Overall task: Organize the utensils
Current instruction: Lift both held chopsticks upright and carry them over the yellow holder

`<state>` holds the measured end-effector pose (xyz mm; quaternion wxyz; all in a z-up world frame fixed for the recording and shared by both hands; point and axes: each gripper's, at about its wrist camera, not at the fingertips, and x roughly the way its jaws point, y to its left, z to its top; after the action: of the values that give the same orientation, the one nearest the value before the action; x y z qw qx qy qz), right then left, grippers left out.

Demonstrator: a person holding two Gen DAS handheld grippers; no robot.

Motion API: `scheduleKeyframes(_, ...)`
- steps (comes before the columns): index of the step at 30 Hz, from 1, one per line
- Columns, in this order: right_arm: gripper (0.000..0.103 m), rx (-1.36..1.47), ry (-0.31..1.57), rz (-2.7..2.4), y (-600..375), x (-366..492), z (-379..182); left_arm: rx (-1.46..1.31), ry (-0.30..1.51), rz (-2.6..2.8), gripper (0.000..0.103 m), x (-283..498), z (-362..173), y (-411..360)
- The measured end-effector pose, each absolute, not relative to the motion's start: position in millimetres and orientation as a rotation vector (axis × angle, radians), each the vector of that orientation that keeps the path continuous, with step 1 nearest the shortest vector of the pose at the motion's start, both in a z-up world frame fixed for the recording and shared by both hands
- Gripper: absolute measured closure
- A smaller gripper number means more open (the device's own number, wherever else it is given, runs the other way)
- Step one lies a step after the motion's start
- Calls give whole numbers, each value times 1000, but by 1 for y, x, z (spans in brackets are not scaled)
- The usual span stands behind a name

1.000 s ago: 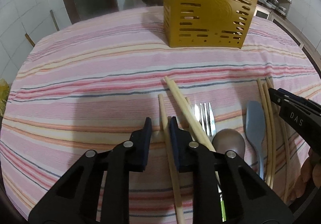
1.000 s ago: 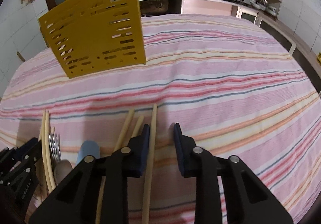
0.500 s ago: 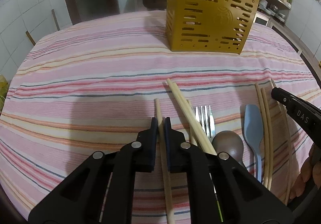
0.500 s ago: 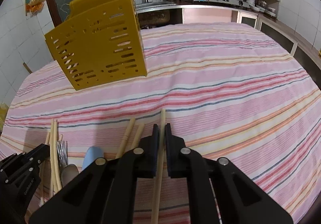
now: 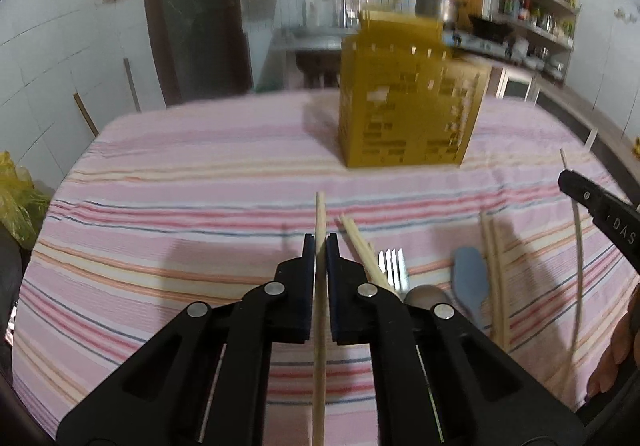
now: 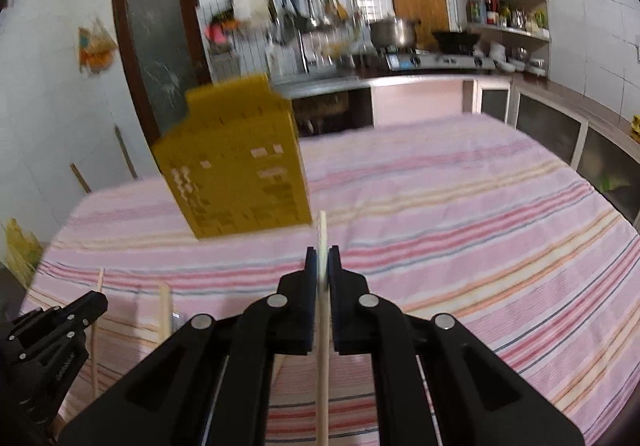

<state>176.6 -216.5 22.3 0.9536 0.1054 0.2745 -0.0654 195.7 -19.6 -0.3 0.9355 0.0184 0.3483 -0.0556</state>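
My left gripper (image 5: 321,242) is shut on a wooden chopstick (image 5: 320,214) and holds it above the striped tablecloth (image 5: 180,214). My right gripper (image 6: 322,256) is shut on another wooden chopstick (image 6: 322,230), also lifted. The yellow slotted utensil holder (image 5: 408,98) stands upright at the far middle of the table; it also shows in the right wrist view (image 6: 236,170). On the cloth to the right of my left gripper lie two chopsticks (image 5: 360,246), a fork (image 5: 392,266), a metal spoon (image 5: 424,292), a blue spoon (image 5: 470,278) and more chopsticks (image 5: 494,266).
The right gripper's body (image 5: 600,206) shows at the right edge of the left wrist view, with a chopstick (image 5: 576,246) in it. A kitchen counter with a stove and pot (image 6: 394,32) lies behind the table. A yellow bag (image 5: 16,202) sits at the far left.
Both grippers shut on a chopstick each, then lifted them off the cloth. The views have tilted up, so the holder and the kitchen behind show more.
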Motion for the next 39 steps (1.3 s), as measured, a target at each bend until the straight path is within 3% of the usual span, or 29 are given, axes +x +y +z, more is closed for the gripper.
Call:
scheduleKeyframes(9, 97, 216, 398, -67, -214, 136, 40, -4, 520, -86, 99, 143, 35, -6)
scheduleKeyframes(20, 97, 184, 299, -54, -211, 101, 53, -11, 408, -62, 98, 103, 43, 5)
scheduleKeyframes(39, 97, 112, 200, -53, -215, 115, 85, -55, 336, -51, 99, 118, 69, 12)
